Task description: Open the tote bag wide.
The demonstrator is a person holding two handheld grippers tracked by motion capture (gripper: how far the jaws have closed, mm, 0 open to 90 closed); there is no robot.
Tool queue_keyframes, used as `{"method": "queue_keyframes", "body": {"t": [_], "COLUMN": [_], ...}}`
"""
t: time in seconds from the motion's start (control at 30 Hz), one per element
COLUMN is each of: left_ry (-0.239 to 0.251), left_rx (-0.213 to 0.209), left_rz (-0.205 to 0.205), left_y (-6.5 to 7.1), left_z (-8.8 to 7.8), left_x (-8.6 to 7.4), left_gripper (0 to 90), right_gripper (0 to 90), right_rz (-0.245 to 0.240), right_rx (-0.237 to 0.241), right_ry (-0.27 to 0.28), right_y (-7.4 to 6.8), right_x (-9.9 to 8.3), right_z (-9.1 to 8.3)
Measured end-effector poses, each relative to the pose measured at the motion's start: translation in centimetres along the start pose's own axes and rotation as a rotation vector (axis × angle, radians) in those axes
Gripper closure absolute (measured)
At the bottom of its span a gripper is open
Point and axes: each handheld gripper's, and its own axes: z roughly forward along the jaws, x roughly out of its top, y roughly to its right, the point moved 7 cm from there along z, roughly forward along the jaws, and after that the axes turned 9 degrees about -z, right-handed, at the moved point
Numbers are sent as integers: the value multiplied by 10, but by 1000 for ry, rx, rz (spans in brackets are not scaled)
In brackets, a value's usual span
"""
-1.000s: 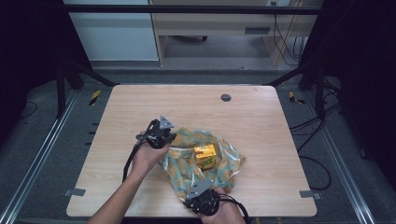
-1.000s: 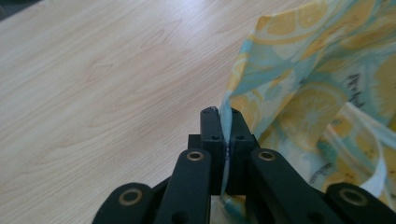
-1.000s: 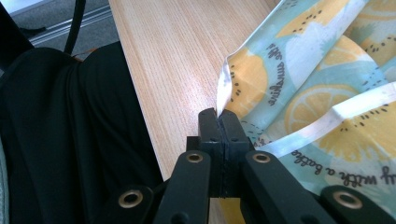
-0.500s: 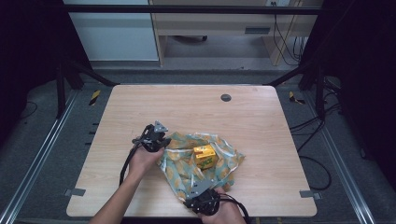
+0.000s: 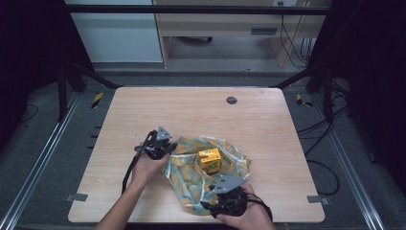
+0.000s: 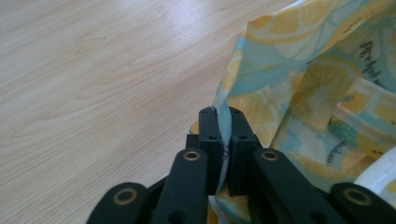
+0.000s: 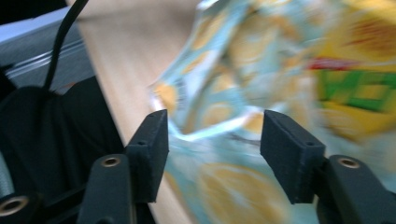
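Here the lemon-print cloth bag [image 5: 206, 170] lies crumpled on the near half of the wooden table [image 5: 191, 110], between the two grippers. The left gripper [image 5: 165, 149] sits at the bag's left edge, held in the person's left hand [image 5: 146, 167]. In the left gripper view its jaws are pressed together on a thin fold of the bag's rim [image 6: 224, 121], the fabric running up between the two black pads, with the rest of the bag [image 6: 303, 84] spreading off to the right over the bare table [image 6: 93, 70].

The right gripper [image 5: 221, 191] rests at the bag's near edge, in the right hand [image 5: 244, 213]. In the right gripper view its jaws stand wide apart, and the blurred fabric of the bag [image 7: 219, 126] lies ahead of and between them; whether either pad touches the cloth cannot be told.

A yellow box [image 5: 209, 159] sits upright in the middle of the bag, with the cloth bunched around its base. In the right gripper view the box [image 7: 359, 88] shows as a blurred yellow shape with green lettering, past the right jaw.
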Motion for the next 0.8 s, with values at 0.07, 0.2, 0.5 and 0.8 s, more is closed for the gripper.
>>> {"method": "queue_keyframes", "body": {"t": [0.07,0.2,0.5,0.8], "left_ry": [20,82,168,82], "left_rx": [11,-2,-69,-4], "left_rz": [5,4,1,19], "left_y": [1,6,26,30], "left_z": [-6,-20,-57,-63], "left_x": [4,15,36,-16], "left_gripper": [697,484,285,212], "right_gripper": [385,343,364,589], "right_rz": [14,62,119,151], "right_rx": [-42,-124,-232,-216], "right_ry": [20,53,42,-3], "right_y": [13,48,96,116], "right_x": [1,7,10,1], "right_z": [-10,-27,-31,-15]}}
